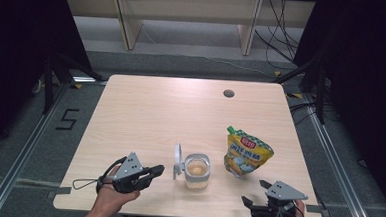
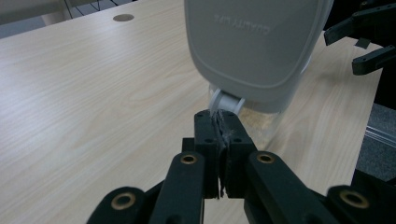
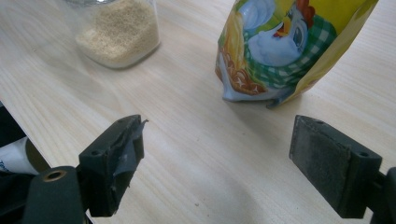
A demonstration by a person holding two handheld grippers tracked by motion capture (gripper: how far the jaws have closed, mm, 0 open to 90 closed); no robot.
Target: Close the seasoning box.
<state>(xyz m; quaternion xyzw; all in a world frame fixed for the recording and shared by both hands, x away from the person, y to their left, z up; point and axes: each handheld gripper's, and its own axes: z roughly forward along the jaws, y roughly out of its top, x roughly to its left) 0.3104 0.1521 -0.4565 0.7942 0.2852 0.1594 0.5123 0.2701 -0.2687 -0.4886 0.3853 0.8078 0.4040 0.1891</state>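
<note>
On the worktop [image 1: 146, 106], your clenched left gripper [image 1: 158, 170] sits at the jar's [image 1: 197, 172] nine o'clock; your right gripper [image 1: 257, 191] gapes released.

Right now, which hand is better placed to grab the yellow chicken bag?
Probably the right. The right gripper is open, and the yellow pouch stands just ahead of its jaws. The left gripper is shut, close to the jar's raised lid.
</note>
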